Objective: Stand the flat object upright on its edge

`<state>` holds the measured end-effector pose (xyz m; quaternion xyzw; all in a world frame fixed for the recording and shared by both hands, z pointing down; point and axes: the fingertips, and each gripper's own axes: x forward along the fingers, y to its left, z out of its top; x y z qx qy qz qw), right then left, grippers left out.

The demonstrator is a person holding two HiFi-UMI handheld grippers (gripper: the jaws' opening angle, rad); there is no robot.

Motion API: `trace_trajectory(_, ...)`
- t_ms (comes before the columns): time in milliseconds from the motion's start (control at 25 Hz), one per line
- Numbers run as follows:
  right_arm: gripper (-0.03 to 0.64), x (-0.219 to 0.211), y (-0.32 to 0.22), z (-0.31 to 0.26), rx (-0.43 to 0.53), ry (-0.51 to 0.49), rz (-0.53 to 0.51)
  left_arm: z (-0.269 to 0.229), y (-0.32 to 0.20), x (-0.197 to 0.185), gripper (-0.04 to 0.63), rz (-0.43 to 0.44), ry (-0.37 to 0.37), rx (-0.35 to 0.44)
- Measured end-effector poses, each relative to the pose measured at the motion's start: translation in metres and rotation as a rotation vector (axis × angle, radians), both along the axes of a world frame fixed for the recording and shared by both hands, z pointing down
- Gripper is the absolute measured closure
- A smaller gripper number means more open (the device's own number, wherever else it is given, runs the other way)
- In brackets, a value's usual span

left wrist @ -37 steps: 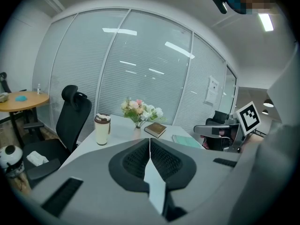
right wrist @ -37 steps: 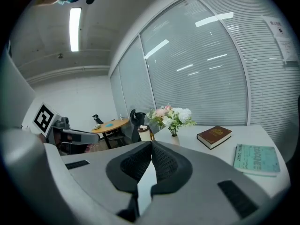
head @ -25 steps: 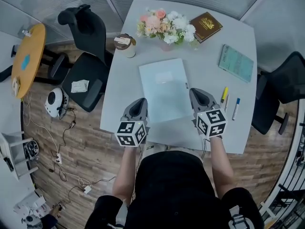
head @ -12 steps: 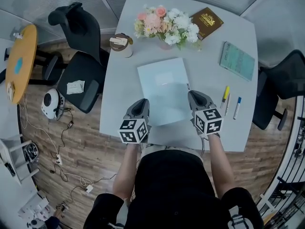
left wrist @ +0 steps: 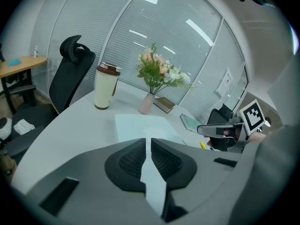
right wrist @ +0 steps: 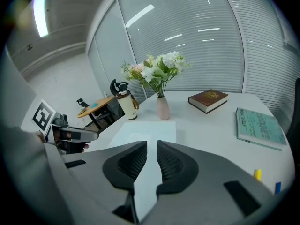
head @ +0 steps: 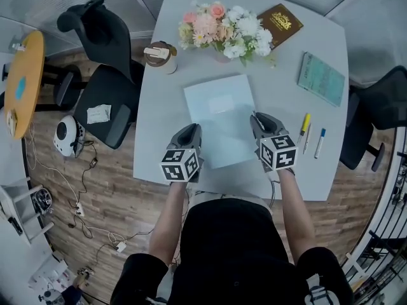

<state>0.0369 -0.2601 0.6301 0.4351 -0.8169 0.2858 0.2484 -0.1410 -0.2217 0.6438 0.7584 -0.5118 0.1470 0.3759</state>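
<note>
Head view: the flat sheet (head: 219,116) lies face down on the table (head: 159,126), and I flank it. My left gripper (head: 189,129) is at its left edge and my right gripper (head: 258,117) at its right edge. To stand it up well, I judge I should part both pairs of jaws, pinch the two side edges at matching height, and tip it up on its near edge, with both hands level so it does not twist. The vase of flowers (head: 222,33) and the cup (head: 160,57) stand beyond the far edge, near enough to hit if the sheet swings outward. The pens (head: 304,127) lie just beside my right gripper. The brown book (head: 280,25) and the teal book (head: 321,78) are well apart.

Left gripper view: my jaws are nearly together, with only a slit and nothing between them. The sheet lies ahead on the table.

Right gripper view: my jaws have just been opening and stand narrowly apart with nothing between them. The sheet lies beyond them, untouched.
</note>
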Motion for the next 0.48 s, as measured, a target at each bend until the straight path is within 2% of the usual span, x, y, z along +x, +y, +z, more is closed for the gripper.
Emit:
trace_trajectory(280,0.536,-0.003,-0.021,0.014,-0.015,0.017,-0.003,0.013,-0.017,-0.006,0.523,-0.003,-0.007,-0.019)
trace_trajectory(480,0.508,-0.005,-0.032,0.025,-0.053,-0.010,0.021,0.025,-0.026,-0.015,0.486,-0.034,-0.012,-0.032)
